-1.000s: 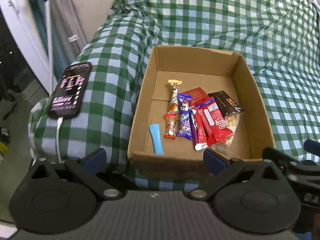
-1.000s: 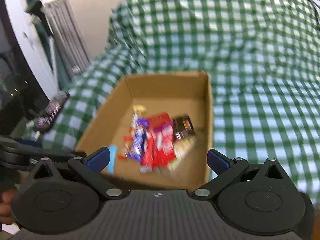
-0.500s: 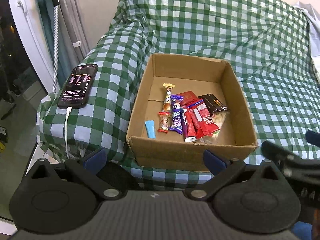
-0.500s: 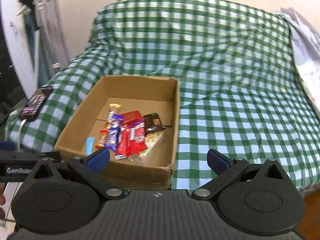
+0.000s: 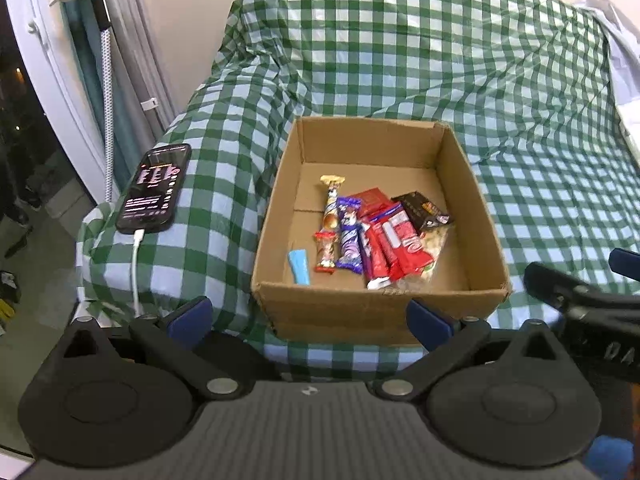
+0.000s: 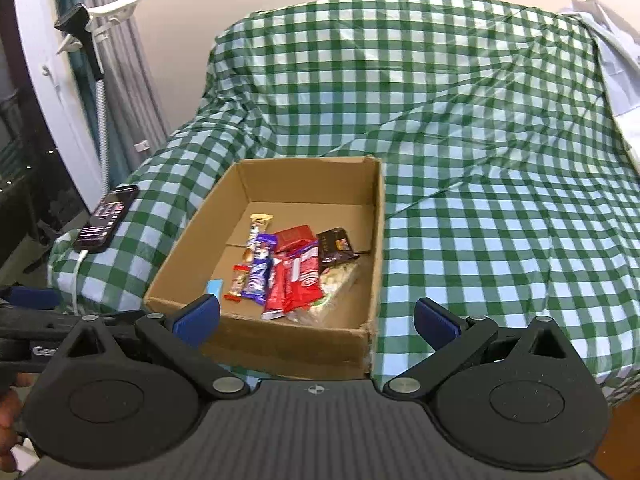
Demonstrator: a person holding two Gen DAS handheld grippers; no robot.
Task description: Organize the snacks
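Note:
An open cardboard box (image 5: 486, 216) (image 6: 188, 246) sits on a bed with a green checked cover. Inside lie several wrapped snacks: red bars (image 5: 402, 240) (image 6: 298, 276), a purple bar (image 5: 348, 236) (image 6: 260, 266), a dark packet (image 5: 422, 210) (image 6: 336, 246), a gold-tipped bar (image 5: 331, 200) (image 6: 258, 228), a small red sweet (image 5: 325, 252) and a light blue stick (image 5: 299, 266) (image 6: 214, 286). My left gripper (image 5: 308, 316) stands open in front of the box's near wall, holding nothing. My right gripper (image 6: 318, 316) is open too, near the box's front right corner, empty.
A phone (image 5: 156, 188) (image 6: 107, 217) on a white cable lies on the bed's left corner. A window frame and curtains (image 5: 92, 64) stand to the left. White bedding (image 5: 628, 92) is at the far right. The checked cover (image 6: 500, 220) stretches right of the box.
Both grippers have drawn back and up from the box, so it looks smaller and more of the bed shows. The snacks have not moved.

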